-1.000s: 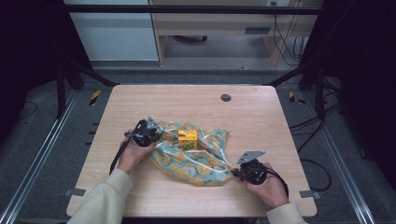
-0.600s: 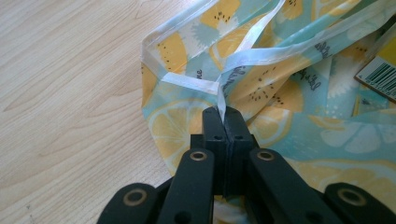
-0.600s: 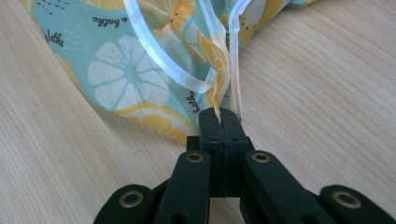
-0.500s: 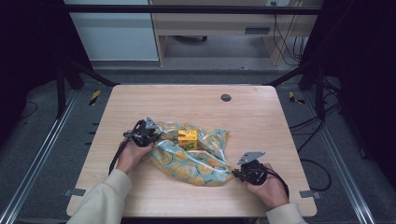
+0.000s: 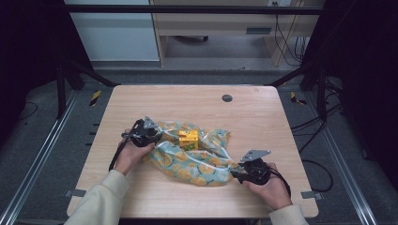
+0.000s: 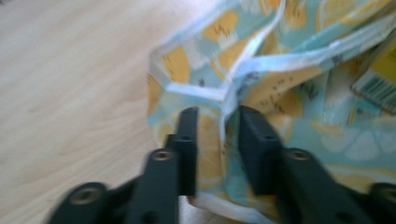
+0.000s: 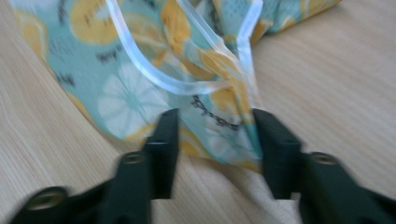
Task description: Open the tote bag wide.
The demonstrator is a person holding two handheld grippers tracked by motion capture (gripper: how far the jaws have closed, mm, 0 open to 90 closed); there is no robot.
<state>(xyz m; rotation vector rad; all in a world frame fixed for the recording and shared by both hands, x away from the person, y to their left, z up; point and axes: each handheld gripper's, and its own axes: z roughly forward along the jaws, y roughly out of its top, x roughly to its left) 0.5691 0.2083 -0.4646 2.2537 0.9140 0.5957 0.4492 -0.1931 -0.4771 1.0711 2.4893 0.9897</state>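
A teal cloth bag (image 5: 197,161) printed with orange and lemon slices lies crumpled mid-table, with a yellow box (image 5: 188,139) on top of it. At the bag's left end is my left gripper (image 5: 157,136). In the left gripper view, that gripper (image 6: 217,116) is narrowly open, with the bag (image 6: 289,93) and its white seam running between the jaws; the box's barcode corner (image 6: 380,70) is at the right. My right gripper (image 5: 234,177) is at the bag's near right end. In the right gripper view it (image 7: 215,116) is wide open around a corner of the bag (image 7: 130,79).
The wooden table (image 5: 141,103) has a dark round grommet (image 5: 227,98) near its far edge. Bare wood lies on all sides of the bag. Dark frame posts and cables stand beyond the table's sides.
The bag's cloth has shifted a little between the grippers. Both hands stay almost where they were.
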